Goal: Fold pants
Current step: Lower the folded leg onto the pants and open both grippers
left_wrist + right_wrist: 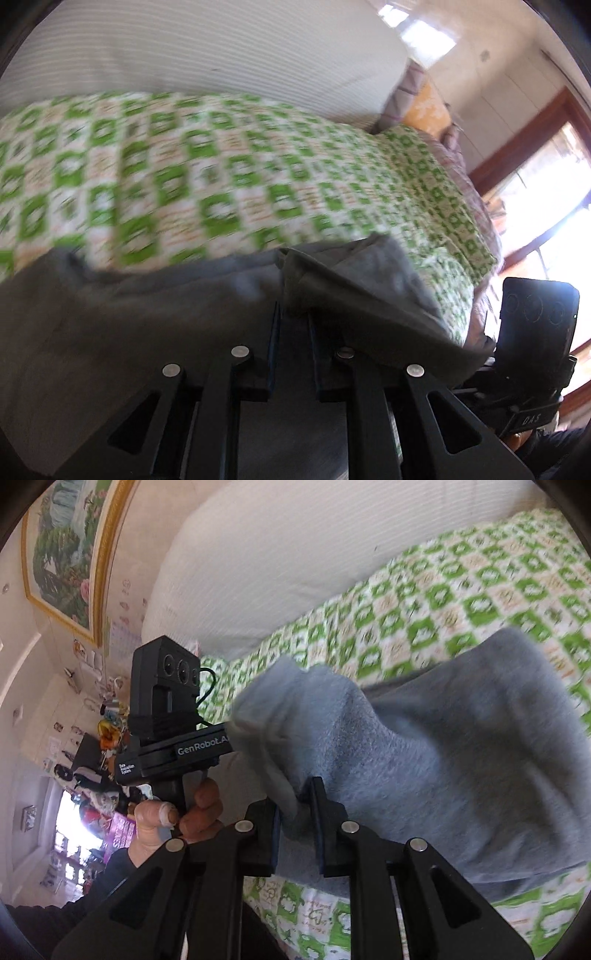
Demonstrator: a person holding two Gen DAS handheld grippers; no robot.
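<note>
The pants [424, 760] are seen as a soft, fleecy grey garment, bunched and lifted above the bed [461, 590], which is covered by a green-and-white checked sheet. In the right wrist view, a thick fold of the grey cloth is pinched between the fingers of the right tongs [297, 812], which are closed on it; a pale inner lining is shown at the rolled edge just left of the tongs. From the grip, the cloth is spread up and to the right in a broad, blurred panel that hangs above the sheet.

In the left wrist view, the left tongs [293, 328] are likewise closed on a fold of the pants [147, 325]. There the cloth appears darker grey, draped wide to the left of the tongs and folded into a raised flap just ahead and to the right of them. The checked sheet is seen beyond the cloth, with a white headboard [221, 48] behind it.

The left hand [177, 819] is visible to the left of the right tongs, wrapped around the handle of the other device.
</note>
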